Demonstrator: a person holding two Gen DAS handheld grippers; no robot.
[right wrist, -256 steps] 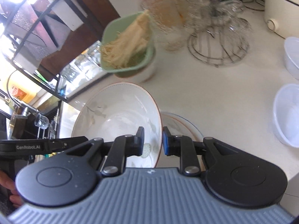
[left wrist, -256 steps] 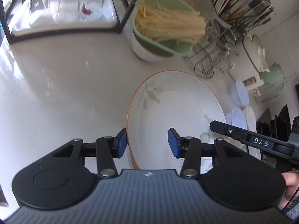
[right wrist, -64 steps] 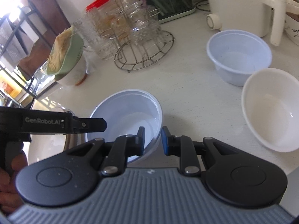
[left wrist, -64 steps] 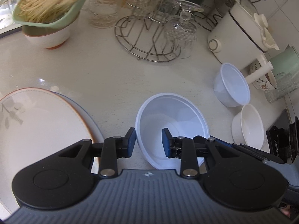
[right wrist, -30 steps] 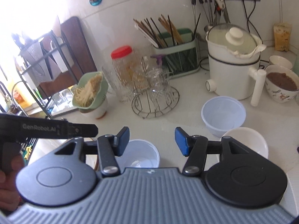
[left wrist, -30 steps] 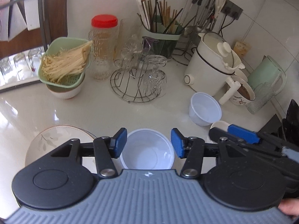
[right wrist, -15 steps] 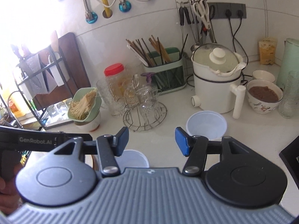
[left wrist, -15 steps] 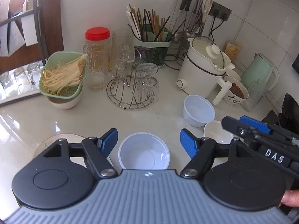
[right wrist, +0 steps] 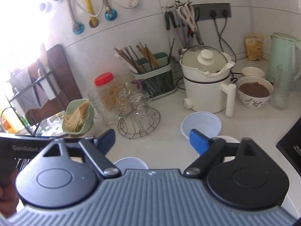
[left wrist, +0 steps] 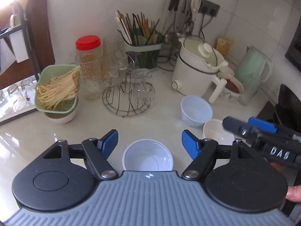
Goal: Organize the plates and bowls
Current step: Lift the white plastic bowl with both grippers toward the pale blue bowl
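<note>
I have the left gripper (left wrist: pixel 150 142) spread wide with nothing between its blue pads (left wrist: pixel 190 144); same for the right gripper (right wrist: pixel 152 141), jaws far apart and holding nothing. Nearest translucent bowl (left wrist: pixel 147 155) sits upright on the white counter (left wrist: pixel 90 126) directly below and between the left gripper's fingers, not touching either pad, its near rim hidden by the gripper body. From the right wrist view the same bowl (right wrist: pixel 130 163) shows only as a sliver of rim under the left finger, offset left of the gap. Second translucent bowl (left wrist: pixel 196 110) stands further back toward the wall, just in front of the white electric pot (left wrist: pixel 199 71); in the right wrist view it sits just beyond the right finger's pad. A white ceramic bowl (left wrist: pixel 216 132) sits just beside it on the near side, to the right of the left gripper's right pad and partly behind the right gripper, which enters that view from the right edge. I can't tell if those two bowls touch. Only a sliver of plate edge shows behind the left finger, too hidden to place. Rest of the counter: green strainer of noodles (left wrist: pixel 58 89) stacked on a bowl toward the left edge, red-lidded jar (left wrist: pixel 88 66), wire glass rack (left wrist: pixel 128 94), chopstick caddy (left wrist: pixel 143 47) by the wall, bowl of brown food (right wrist: pixel 255 91) and green kettle (right wrist: pixel 283 56) toward the right back corner.
</note>
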